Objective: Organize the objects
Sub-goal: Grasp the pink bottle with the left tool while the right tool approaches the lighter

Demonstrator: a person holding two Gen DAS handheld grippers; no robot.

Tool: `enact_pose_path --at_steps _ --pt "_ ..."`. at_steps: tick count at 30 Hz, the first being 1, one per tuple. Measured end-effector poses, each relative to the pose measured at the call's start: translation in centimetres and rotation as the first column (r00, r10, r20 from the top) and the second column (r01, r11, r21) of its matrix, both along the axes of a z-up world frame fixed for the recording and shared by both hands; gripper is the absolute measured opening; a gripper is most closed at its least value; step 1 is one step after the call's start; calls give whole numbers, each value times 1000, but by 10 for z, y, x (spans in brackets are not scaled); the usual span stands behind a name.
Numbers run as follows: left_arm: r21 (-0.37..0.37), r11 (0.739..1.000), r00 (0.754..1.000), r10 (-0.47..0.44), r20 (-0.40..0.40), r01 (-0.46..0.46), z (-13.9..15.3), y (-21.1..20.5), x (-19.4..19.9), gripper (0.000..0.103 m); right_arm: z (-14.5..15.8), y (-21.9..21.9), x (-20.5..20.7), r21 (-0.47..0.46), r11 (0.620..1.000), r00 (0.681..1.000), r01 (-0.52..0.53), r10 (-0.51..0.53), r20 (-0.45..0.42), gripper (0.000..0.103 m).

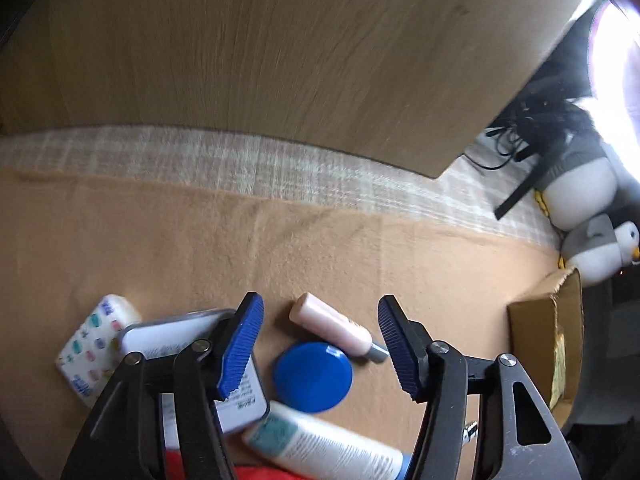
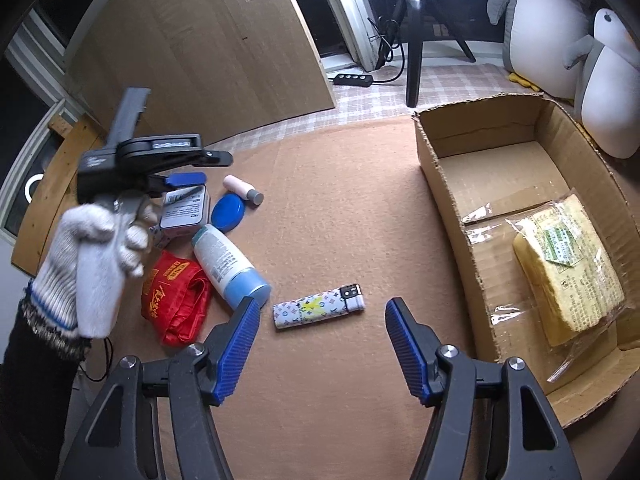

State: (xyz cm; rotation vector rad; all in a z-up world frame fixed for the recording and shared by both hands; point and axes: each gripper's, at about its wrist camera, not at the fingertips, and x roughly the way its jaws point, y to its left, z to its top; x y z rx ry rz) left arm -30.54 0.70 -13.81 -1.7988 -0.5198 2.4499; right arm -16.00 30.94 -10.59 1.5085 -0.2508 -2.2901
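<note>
The right gripper (image 2: 322,344) hangs spread and empty above the tan cloth (image 2: 344,208), the patterned lighter (image 2: 319,309) lying flat just beyond its tips at twelve o'clock. At ten o'clock a white bottle (image 2: 228,268) leans beside a red pouch (image 2: 176,304). At two o'clock the cardboard box (image 2: 440,184) holds a wrapped yellow packet (image 2: 568,276). Farther, at ten o'clock, the left gripper (image 1: 320,344), jaws apart and empty, hovers over a blue disc (image 1: 313,376), pink tube (image 1: 332,326) and tin (image 1: 244,396).
</note>
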Motion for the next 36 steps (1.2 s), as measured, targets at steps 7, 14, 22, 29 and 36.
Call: enact_pose_path --at_steps 7,14,22,29,36 --pt "22 999 999 -25 33 24 -16 10 -6 42 -6 5 -8 -1 1000 1000 -3 3 11 62" --pt "-29 993 993 -116 26 117 -24 40 -2 30 -11 -1 -16 9 999 999 -38 37 25 62" --pt "-56 947 949 -316 -10 315 -25 102 26 28 -20 -10 -26 -2 995 994 -97 97 54 62" --pt "-91 933 934 -354 -41 350 -13 109 39 51 -39 -30 -41 20 979 976 -201 198 93 62" --pt "-147 905 914 -406 -24 398 -22 114 48 50 -44 -17 -39 3 997 975 -82 80 205 62"
